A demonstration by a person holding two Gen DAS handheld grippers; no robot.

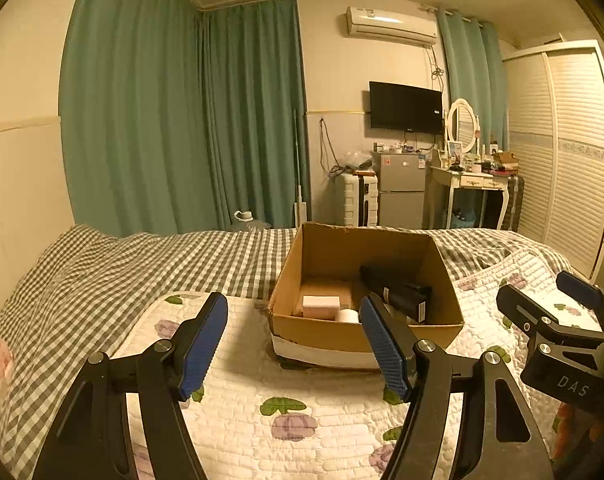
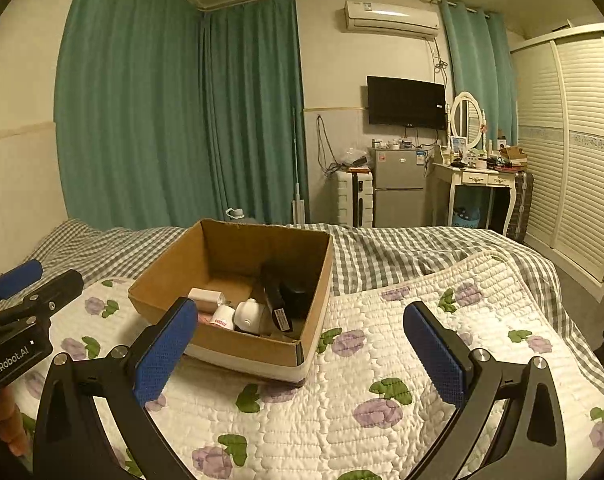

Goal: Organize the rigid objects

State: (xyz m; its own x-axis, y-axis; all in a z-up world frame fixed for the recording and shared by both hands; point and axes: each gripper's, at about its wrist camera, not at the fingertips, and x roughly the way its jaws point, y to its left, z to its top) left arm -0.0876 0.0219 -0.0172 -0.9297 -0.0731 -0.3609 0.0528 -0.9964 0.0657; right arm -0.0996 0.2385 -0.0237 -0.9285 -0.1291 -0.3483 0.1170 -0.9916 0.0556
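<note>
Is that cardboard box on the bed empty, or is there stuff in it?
Not empty. The open-topped cardboard box holds several items: a black box, white containers and a pale block.

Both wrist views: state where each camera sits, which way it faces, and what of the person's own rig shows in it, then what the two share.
Left wrist: sits behind the open left gripper, low over the floral quilt, facing the cardboard box ahead and slightly right; the right gripper shows at its right edge.
Right wrist: sits behind the open right gripper, facing the same way, with the box ahead and left; the left gripper shows at its left edge.
Shared: box, quilt, green curtains, wall TV.
</note>
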